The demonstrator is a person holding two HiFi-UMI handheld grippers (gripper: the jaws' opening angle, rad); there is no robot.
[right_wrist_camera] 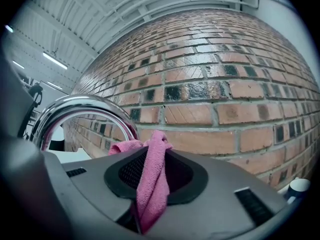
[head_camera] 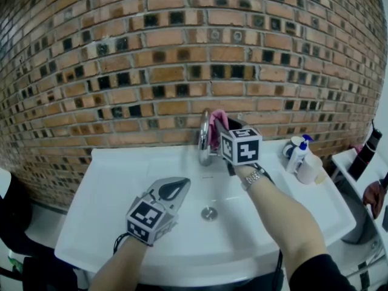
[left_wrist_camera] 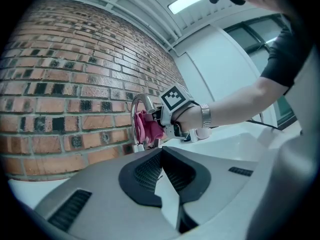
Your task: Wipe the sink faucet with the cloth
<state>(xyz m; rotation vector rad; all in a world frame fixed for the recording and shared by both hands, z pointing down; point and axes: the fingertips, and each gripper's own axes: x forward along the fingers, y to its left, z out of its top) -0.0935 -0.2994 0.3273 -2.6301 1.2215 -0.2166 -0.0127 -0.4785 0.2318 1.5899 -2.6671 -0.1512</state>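
A curved chrome faucet rises at the back of the white sink, in front of the brick wall. My right gripper is shut on a pink cloth and presses it against the right side of the spout. In the right gripper view the pink cloth hangs pinched between the jaws, beside the chrome faucet arch. My left gripper hovers over the basin, shut and empty, pointing toward the faucet. The left gripper view shows the faucet with the cloth against it.
A drain sits mid-basin. A blue-capped bottle and a white cup stand on the sink's right rim. A side shelf with dark items stands further right. The brick wall is right behind the faucet.
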